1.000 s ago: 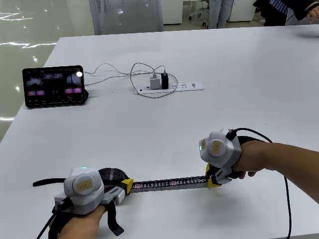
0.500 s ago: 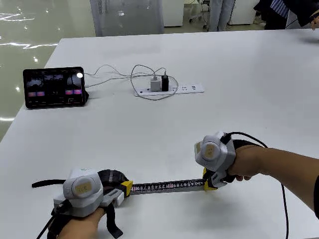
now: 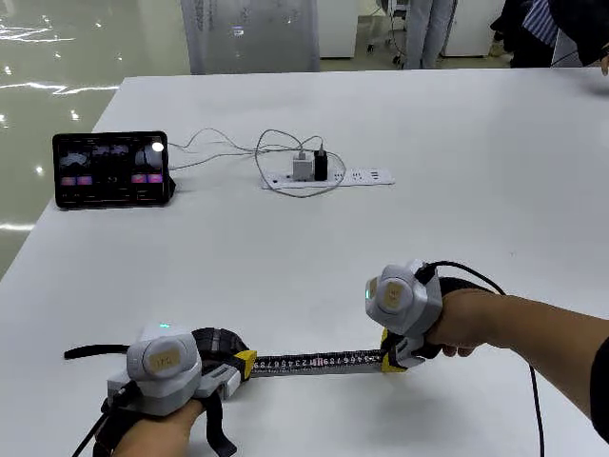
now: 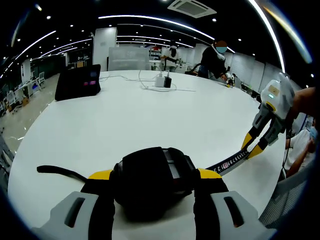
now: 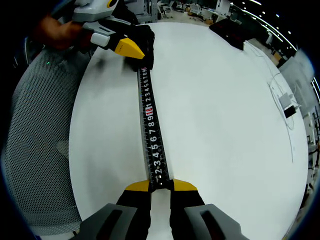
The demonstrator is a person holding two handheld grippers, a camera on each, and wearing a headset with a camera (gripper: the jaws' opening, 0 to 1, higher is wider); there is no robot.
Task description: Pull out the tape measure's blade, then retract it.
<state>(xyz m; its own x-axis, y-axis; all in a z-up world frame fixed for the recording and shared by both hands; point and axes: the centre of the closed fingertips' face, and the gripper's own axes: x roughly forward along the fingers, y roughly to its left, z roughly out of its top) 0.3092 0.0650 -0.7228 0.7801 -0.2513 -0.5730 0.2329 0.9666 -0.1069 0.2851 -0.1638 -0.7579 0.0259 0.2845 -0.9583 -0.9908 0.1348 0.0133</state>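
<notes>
A black tape measure case sits on the white table, with my left gripper shut on it between yellow-tipped jaws; the case lies at the front left in the head view. Its blade runs out flat along the table, numbers up, to my right gripper, which is shut on the blade's end. A black wrist strap trails left from the case. In the left gripper view the right gripper holds the blade at the right.
A black tablet stands at the back left. A white power strip with chargers and looped cables lies at the table's middle back. A cable trails from the right gripper. The table's front edge is close to both hands.
My right gripper has moved left toward the case with the blade's end, so less blade is out. The left gripper has stayed on the case.
</notes>
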